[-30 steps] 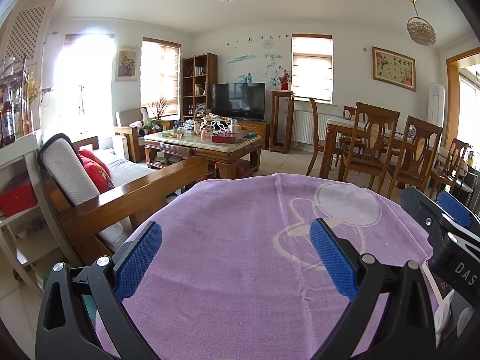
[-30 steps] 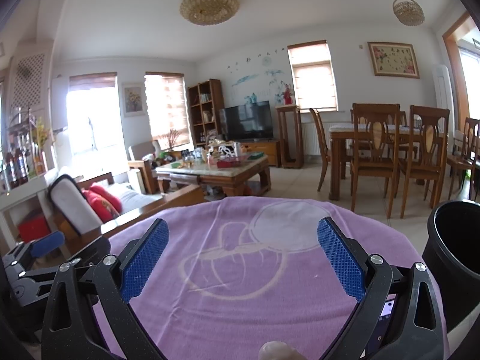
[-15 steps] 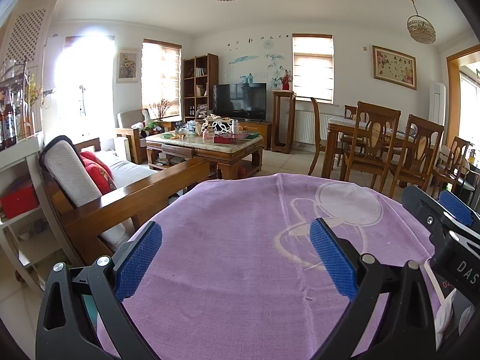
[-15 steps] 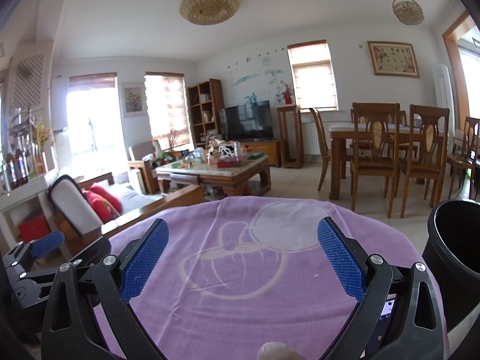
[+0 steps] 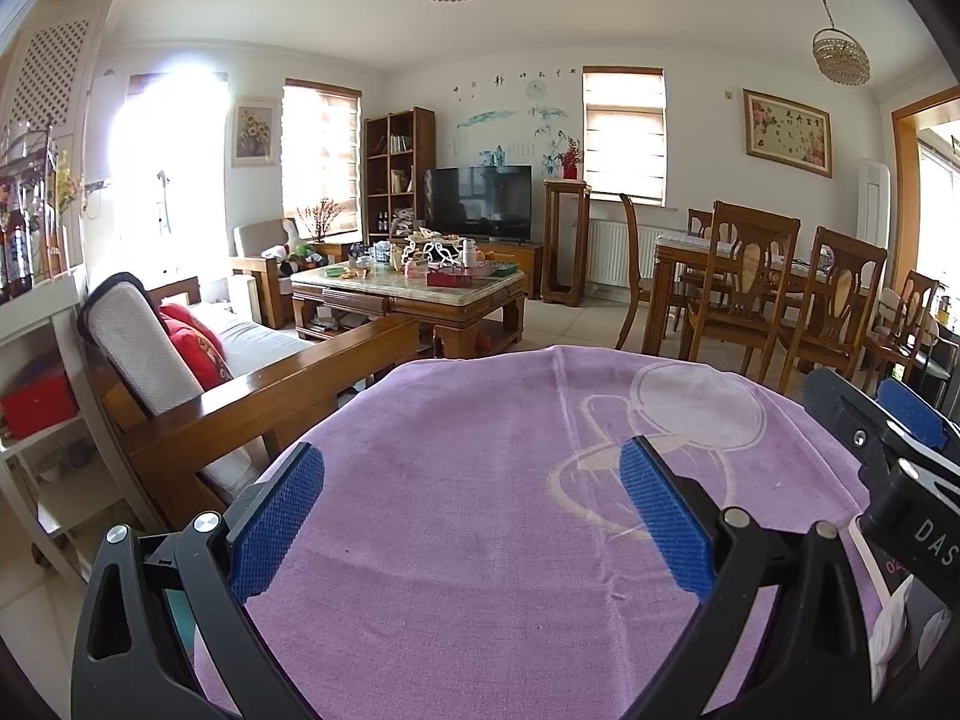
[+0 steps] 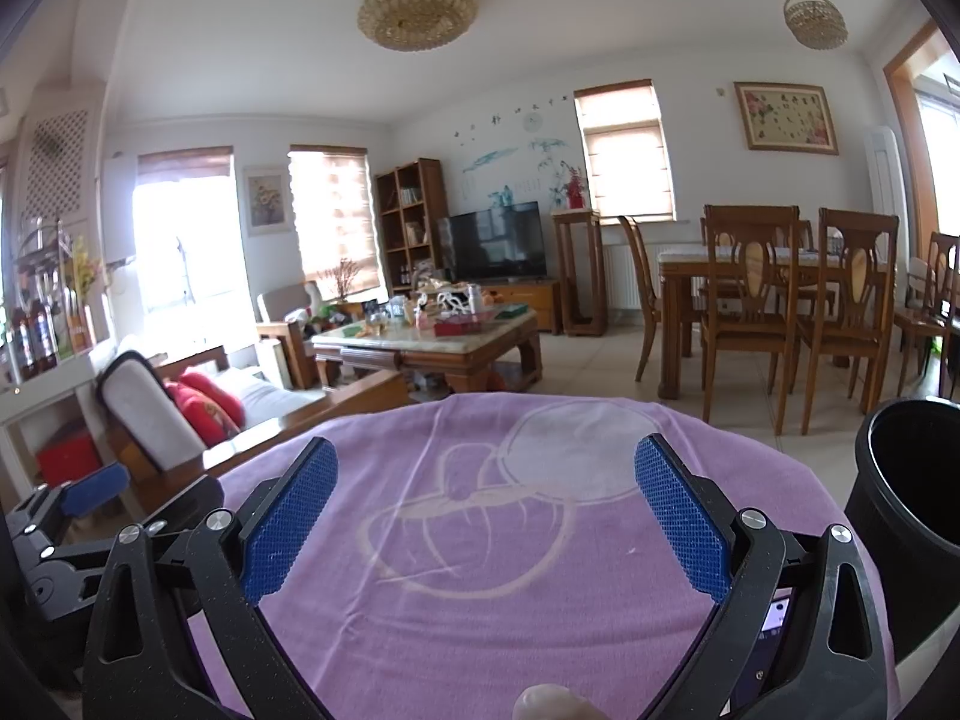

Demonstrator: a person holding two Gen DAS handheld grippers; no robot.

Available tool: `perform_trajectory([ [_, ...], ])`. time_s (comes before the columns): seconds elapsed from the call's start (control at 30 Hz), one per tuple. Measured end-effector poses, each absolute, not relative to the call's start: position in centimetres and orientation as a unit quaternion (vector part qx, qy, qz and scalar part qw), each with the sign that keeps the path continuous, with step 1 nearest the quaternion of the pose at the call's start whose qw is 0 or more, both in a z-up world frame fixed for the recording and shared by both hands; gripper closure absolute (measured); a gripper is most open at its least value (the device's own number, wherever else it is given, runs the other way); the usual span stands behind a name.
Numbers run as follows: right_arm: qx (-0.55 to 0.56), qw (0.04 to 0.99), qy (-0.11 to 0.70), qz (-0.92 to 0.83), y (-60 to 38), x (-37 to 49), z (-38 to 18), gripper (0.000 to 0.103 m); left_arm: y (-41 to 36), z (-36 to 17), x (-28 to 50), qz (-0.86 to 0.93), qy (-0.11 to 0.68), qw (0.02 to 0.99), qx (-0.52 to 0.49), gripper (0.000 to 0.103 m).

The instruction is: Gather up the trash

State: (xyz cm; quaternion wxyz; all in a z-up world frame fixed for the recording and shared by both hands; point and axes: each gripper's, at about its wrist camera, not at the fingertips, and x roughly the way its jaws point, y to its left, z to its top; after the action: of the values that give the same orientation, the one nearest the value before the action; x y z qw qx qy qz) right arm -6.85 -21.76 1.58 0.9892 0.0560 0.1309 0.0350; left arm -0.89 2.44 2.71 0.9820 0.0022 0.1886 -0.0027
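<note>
My left gripper (image 5: pixel 471 495) hangs open over a purple cloth (image 5: pixel 480 480) with a pale cartoon outline, nothing between its blue pads. My right gripper (image 6: pixel 486 489) is open too, over the same purple cloth (image 6: pixel 480 540), and holds nothing. A black bin (image 6: pixel 912 498) stands at the table's right edge, its mouth open and dark inside. The right gripper's body (image 5: pixel 882 450) shows at the right of the left wrist view, and the left gripper's body (image 6: pixel 72 522) at the left of the right wrist view. White crumpled material (image 5: pixel 894 624) lies at the lower right, partly hidden.
A wooden sofa (image 5: pixel 240 372) with red cushions stands left of the table. Beyond it are a cluttered coffee table (image 5: pixel 408 294), a TV (image 5: pixel 477 201), and a dining table with chairs (image 5: pixel 756 288). A white shelf (image 5: pixel 30 360) holds bottles at far left. A fingertip (image 6: pixel 546 702) shows at the bottom edge.
</note>
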Motion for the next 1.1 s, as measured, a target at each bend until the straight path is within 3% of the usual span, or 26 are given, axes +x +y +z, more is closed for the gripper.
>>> perform_trajectory([
  [1.1,0.057,0.989,0.131,0.035,-21.74,-6.91,1.76,0.005,2.18,2.45,-0.65,-0.012,0.189,0.982,0.005,0.005],
])
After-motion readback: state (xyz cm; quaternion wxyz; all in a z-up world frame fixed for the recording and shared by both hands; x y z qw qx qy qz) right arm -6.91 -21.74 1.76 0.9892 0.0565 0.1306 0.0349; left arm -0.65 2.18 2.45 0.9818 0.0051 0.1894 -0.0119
